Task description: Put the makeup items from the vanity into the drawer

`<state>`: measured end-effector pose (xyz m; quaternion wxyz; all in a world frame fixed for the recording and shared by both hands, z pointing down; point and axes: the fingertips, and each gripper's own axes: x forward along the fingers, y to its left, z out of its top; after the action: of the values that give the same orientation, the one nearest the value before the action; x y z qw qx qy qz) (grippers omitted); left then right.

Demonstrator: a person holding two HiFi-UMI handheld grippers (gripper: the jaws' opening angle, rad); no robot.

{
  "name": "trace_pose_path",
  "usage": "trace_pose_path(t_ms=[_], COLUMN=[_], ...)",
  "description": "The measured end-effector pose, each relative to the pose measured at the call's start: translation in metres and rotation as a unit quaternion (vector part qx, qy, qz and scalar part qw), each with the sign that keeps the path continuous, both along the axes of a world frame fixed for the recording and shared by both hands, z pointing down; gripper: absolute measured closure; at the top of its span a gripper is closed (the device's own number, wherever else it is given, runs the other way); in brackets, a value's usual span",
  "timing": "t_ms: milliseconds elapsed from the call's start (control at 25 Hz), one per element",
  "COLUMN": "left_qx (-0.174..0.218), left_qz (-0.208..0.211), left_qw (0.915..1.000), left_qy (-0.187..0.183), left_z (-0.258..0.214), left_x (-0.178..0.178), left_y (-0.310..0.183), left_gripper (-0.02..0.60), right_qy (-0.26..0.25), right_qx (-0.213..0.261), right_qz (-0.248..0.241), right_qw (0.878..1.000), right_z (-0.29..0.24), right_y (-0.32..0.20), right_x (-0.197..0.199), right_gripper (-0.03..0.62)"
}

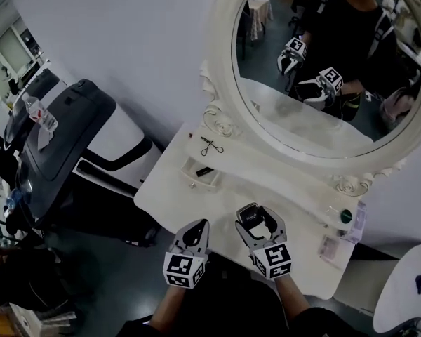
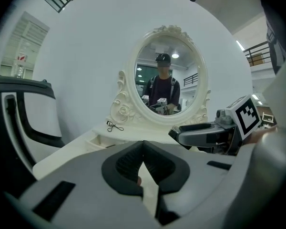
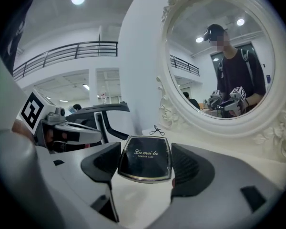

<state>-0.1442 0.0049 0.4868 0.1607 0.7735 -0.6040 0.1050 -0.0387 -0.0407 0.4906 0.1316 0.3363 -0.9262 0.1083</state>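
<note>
A white vanity (image 1: pixel 295 188) with an oval mirror (image 1: pixel 323 62) stands before me. My right gripper (image 1: pixel 257 220) is shut on a black powder compact (image 3: pixel 145 159), held flat between its pads above the vanity's front edge. Beside it on the left, my left gripper (image 1: pixel 194 239) is shut with nothing in it; its pads (image 2: pixel 133 163) meet. A small open drawer (image 1: pixel 189 168) sits in the vanity's left part with a dark item inside. A black eyelash curler (image 1: pixel 211 146) lies behind the drawer near the mirror's base, and also shows in the gripper views (image 2: pixel 115 126) (image 3: pixel 157 131).
A small green-capped item (image 1: pixel 346 216) and pinkish flat packets (image 1: pixel 331 248) lie at the vanity's right end. A large dark machine (image 1: pixel 63 139) stands left of the vanity. A white round seat (image 1: pixel 407 293) is at the lower right. The mirror reflects a person holding both grippers.
</note>
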Motion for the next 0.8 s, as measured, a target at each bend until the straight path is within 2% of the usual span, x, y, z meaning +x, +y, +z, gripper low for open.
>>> trace_pose_path(t_ms=[160, 360, 800], left_qx=[0.000, 0.006, 0.003], left_qz=[-0.026, -0.039, -0.007], left_qw=[0.9997, 0.9992, 1.0000], left_qy=[-0.004, -0.011, 0.003], left_z=[0.002, -0.002, 0.004], left_x=[-0.012, -0.033, -0.092], left_y=[0.007, 0.000, -0.043], left_gripper=[0.568, 0.568, 0.568], right_qy=[-0.003, 0.001, 0.025], right_qx=[0.003, 0.005, 0.006], right_qz=[-0.026, -0.038, -0.012], right_qw=[1.000, 0.999, 1.000], right_z=[-0.001, -0.001, 0.002], right_y=[0.004, 0.001, -0.028], right_x=[-0.015, -0.036, -0.096], right_gripper=[0.272, 0.272, 0.272])
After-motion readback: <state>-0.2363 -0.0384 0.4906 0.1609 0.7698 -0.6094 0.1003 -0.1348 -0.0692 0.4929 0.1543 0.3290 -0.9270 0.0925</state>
